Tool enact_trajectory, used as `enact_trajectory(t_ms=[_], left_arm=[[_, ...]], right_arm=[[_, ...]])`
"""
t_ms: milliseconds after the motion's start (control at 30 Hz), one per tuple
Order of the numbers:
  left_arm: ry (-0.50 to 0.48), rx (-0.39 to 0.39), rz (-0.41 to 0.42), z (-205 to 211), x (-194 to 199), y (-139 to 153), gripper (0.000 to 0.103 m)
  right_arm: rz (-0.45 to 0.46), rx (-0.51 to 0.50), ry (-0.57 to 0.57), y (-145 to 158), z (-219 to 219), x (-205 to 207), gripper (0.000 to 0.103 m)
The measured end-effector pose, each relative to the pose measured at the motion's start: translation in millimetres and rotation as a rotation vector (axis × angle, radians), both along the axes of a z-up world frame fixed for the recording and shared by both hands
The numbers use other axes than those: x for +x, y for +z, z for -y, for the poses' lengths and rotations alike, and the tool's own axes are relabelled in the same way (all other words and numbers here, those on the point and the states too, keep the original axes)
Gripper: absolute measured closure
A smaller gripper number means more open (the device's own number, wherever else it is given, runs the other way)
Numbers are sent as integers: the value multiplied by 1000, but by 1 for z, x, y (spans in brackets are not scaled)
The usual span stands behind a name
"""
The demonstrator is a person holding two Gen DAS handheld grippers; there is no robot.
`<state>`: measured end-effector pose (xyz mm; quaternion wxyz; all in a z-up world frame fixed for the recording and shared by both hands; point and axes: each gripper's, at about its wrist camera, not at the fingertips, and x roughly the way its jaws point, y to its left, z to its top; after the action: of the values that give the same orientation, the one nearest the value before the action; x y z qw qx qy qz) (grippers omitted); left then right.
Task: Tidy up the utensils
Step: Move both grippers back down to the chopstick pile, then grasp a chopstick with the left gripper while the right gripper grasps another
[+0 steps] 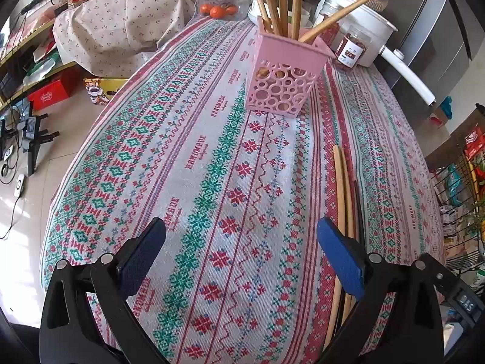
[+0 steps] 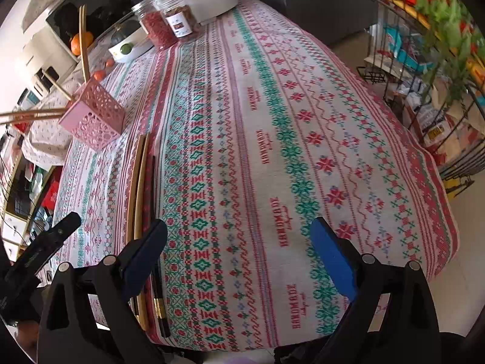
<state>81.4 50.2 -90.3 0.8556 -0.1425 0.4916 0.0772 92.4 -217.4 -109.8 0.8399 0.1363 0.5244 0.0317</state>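
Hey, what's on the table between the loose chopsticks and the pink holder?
Nothing but patterned tablecloth: in the left wrist view the stretch from the chopsticks up to the pink holder is bare.
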Motion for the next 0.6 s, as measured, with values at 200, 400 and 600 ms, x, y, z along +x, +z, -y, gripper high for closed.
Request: enact_trajectory(t_ms=[200, 400, 600], left_arm=[[-13, -42, -48, 10, 28, -6, 8], [-33, -72, -111, 30, 64, -16, 8], [-32, -29, -129, 46, 95, -19, 15]], right_arm=[[-7, 52, -38, 5, 18, -2, 10], [-31, 96, -67, 3, 34, -2, 10], [-69, 139, -72, -4, 42, -2, 10]])
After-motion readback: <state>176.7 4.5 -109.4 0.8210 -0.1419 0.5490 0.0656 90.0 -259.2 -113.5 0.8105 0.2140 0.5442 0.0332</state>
